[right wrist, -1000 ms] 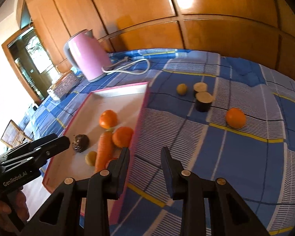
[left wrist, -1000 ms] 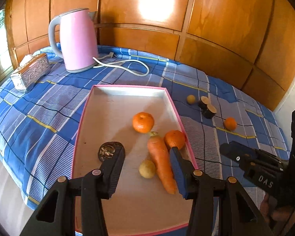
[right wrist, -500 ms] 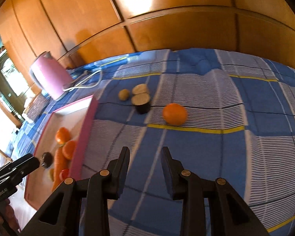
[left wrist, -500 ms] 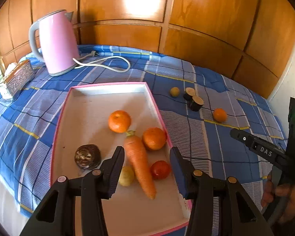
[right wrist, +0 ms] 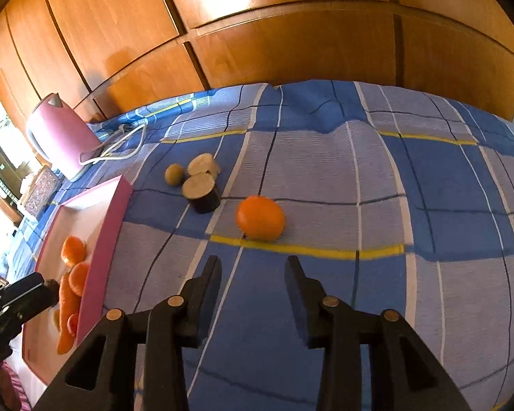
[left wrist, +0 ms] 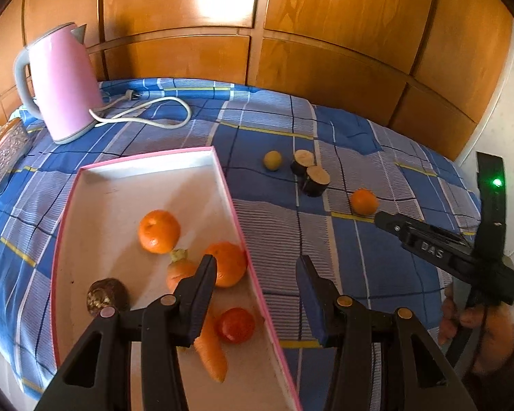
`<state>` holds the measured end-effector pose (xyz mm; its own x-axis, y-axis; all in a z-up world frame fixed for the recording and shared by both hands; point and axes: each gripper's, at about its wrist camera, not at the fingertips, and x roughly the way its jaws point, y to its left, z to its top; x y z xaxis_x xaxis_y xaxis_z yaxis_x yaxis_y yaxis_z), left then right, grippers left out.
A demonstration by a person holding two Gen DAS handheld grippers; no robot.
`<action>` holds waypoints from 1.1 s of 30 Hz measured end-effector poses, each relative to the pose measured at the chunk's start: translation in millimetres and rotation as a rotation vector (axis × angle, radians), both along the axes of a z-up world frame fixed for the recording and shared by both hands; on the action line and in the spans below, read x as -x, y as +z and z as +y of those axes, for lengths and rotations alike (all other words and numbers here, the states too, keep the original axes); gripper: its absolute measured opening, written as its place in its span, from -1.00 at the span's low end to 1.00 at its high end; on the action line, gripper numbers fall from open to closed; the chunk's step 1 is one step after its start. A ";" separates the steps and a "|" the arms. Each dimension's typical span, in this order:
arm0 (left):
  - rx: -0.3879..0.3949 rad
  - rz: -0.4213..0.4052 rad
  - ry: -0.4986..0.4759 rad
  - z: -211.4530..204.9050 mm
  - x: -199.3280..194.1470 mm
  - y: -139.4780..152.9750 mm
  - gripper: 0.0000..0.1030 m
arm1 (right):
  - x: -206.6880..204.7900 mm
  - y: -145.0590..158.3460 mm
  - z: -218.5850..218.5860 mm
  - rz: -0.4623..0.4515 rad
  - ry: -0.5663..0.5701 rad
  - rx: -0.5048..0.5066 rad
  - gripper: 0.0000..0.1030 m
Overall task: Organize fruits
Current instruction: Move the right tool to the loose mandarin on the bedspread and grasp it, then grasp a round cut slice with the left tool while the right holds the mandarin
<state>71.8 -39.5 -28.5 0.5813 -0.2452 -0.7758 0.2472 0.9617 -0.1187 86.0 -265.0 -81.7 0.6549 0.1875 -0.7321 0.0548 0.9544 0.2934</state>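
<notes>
A loose orange (right wrist: pixel 260 218) lies on the blue checked cloth, just beyond my right gripper (right wrist: pixel 253 267). Its jaws are opening and nothing is between them. The same orange (left wrist: pixel 364 201) shows in the left wrist view, by the tip of the right gripper (left wrist: pixel 382 219). My left gripper (left wrist: pixel 255 270) hangs open and empty over the right rim of the pink-edged tray (left wrist: pixel 236 219). In the tray lie two oranges (left wrist: pixel 159 231), a carrot (left wrist: pixel 209 349), a tomato (left wrist: pixel 235 325) and a dark round fruit (left wrist: pixel 106 296).
A small yellow-green fruit (right wrist: pixel 173 174) and two dark cut pieces (right wrist: pixel 202 193) lie left of the loose orange. A pink kettle (left wrist: pixel 61 82) with a white cord (left wrist: pixel 147 116) and a silver box (left wrist: pixel 3 150) stand at the back left. Wood panelling bounds the far side.
My right gripper has swung right, away from the tray and up to the loose orange, and its jaws have widened. My left gripper has drifted right across the tray to its right rim.
</notes>
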 end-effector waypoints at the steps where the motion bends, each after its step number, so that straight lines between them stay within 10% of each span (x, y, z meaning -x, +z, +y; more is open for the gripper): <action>1: 0.001 0.001 -0.003 -1.7 -2.0 -0.1 -0.05 | -4.8 -0.8 -0.2 0.001 0.003 0.011 -0.25; 33: 0.003 0.129 -0.104 -105.1 -109.6 -37.3 0.00 | -24.5 -15.2 -19.0 -0.044 -0.053 0.122 -0.29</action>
